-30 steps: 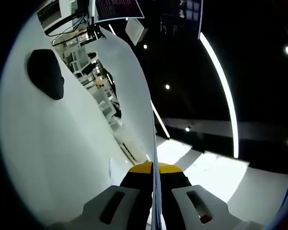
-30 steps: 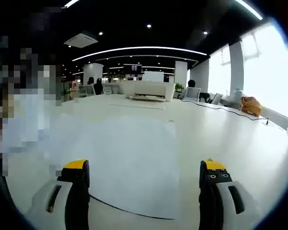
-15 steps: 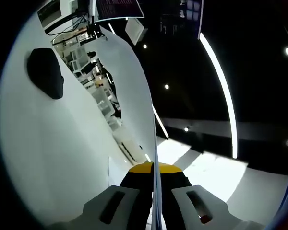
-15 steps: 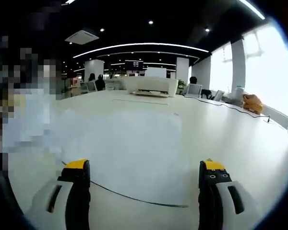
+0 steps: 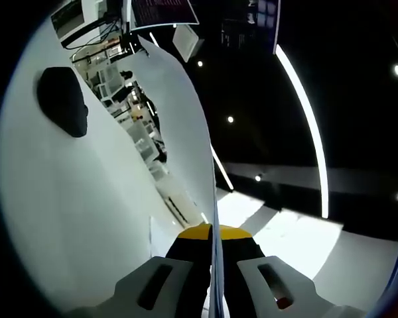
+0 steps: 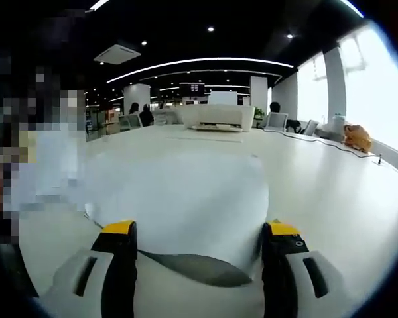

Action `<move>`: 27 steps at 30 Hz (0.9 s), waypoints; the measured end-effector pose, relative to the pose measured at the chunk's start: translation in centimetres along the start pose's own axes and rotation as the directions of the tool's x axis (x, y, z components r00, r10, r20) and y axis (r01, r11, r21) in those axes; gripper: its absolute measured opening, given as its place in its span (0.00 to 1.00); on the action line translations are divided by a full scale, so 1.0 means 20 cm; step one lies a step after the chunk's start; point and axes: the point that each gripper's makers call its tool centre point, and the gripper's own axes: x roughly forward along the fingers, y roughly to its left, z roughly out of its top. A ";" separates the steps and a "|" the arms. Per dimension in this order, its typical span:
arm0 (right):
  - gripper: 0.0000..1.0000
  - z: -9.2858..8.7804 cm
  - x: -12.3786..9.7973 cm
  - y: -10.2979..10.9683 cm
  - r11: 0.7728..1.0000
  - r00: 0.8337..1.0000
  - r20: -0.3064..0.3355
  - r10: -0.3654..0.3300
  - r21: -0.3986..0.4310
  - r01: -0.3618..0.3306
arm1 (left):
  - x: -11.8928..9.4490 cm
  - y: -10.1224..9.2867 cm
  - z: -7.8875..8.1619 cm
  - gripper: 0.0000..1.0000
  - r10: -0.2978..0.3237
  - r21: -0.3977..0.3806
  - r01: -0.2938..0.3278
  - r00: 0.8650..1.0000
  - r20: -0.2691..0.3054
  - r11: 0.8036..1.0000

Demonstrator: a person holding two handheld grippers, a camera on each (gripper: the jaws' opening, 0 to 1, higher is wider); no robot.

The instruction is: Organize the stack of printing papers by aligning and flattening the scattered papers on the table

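left gripper [image 5: 211, 233] pinches a paper sheet [image 5: 186, 126] edge-on; right gripper [image 6: 198, 233] jaws wide over printing papers [image 6: 186, 199] on the white table [image 6: 331, 192]

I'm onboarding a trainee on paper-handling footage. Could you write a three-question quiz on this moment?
1. True or false: the left claw is shut on the edge of a paper sheet.
2. In the right gripper view, the right claw is: A) shut on a cable, B) open with its tips either side of the paper's near edge, C) shut on the printer.
3. Fill in: the white machine at the table's far end is a ____.

Key: 1 true; 2 B; 3 printer.
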 end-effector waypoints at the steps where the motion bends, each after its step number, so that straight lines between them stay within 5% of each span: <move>1: 0.69 0.00 0.00 0.00 1.000 1.000 0.000 0.005 -0.001 -0.005 | 0.00 0.00 0.00 0.06 0.000 0.000 0.000 1.000 -0.001 1.000; 11: 0.44 0.01 0.02 0.11 0.994 0.995 0.009 0.096 -0.044 -0.096 | 0.00 0.00 0.00 0.06 0.003 0.003 -0.003 1.000 -0.005 1.000; 20: 0.23 0.02 0.00 0.21 0.972 0.990 0.030 0.136 -0.198 -0.127 | 0.00 0.01 0.00 0.06 0.003 0.007 -0.003 1.000 -0.007 1.000; 27: 0.19 0.02 0.01 0.21 0.971 0.990 0.028 0.139 -0.198 -0.131 | 0.00 0.02 0.00 0.06 0.007 0.004 -0.007 1.000 -0.006 1.000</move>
